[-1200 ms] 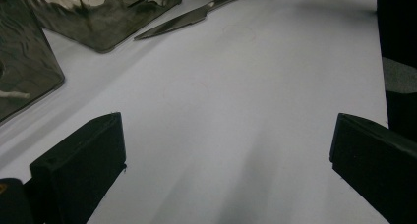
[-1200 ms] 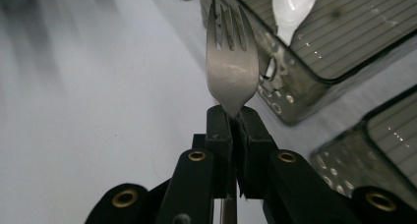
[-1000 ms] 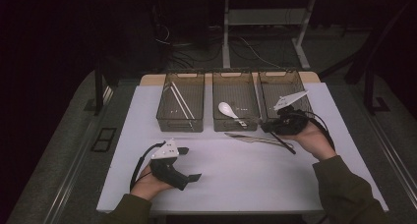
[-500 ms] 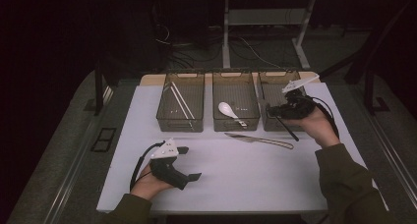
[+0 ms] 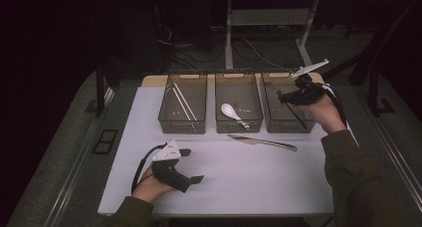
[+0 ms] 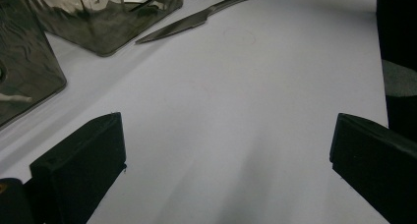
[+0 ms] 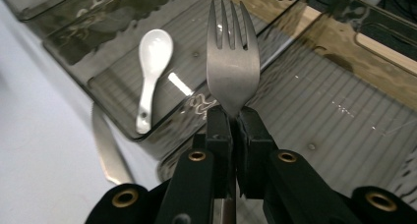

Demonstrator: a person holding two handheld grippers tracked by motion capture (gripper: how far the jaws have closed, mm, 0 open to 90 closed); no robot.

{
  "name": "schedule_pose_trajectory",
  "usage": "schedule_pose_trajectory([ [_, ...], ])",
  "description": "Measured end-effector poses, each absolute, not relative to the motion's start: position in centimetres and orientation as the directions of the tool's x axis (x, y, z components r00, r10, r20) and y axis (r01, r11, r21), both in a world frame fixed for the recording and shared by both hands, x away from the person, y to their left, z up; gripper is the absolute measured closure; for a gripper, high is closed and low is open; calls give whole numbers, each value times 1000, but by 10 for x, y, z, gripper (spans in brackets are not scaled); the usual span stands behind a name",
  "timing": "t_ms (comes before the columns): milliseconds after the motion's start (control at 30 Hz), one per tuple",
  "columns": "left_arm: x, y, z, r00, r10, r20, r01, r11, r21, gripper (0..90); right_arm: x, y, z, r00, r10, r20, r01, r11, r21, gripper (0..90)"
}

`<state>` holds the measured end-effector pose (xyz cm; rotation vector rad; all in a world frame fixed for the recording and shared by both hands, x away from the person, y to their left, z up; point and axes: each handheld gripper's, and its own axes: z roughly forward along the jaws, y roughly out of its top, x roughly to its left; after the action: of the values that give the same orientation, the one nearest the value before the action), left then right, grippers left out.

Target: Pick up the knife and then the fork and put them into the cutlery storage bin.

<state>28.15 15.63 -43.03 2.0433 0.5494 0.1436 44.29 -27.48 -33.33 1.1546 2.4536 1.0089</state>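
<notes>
My right gripper [image 5: 285,97] hangs above the right clear bin [image 5: 287,127], shut on a metal fork [image 7: 232,71]. In the right gripper view the jaws [image 7: 235,117] pinch the fork's neck, tines pointing away over the bin's ribbed floor [image 7: 319,111]. The fork's dark handle [image 5: 299,118] slants down behind the jaws. My left gripper [image 5: 192,165] rests on the white table [image 5: 278,187] at the near left, open with nothing between its jaws [image 6: 226,150].
A white spoon [image 5: 233,111] [image 7: 151,67] lies in the middle bin [image 5: 239,125]. Chopsticks [image 5: 181,102] lean in the left bin [image 5: 182,126]. A knife [image 5: 262,142] [image 6: 196,18] [image 7: 109,150] lies on the table in front of the middle and right bins.
My right gripper has carried the fork up and away from the table's surface to above the right bin. The left gripper has stayed put.
</notes>
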Motion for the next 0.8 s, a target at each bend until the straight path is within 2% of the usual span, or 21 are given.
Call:
schedule_pose_trajectory([
  [500,281,156,-431,893,432,-126,323,-419,849,0,480,-289,-331,-559,827,63,623,369,689,847],
  [800,282,157,-430,893,432,-127,324,-421,847,0,494,-300,-356,-515,854,72,671,350,654,847],
])
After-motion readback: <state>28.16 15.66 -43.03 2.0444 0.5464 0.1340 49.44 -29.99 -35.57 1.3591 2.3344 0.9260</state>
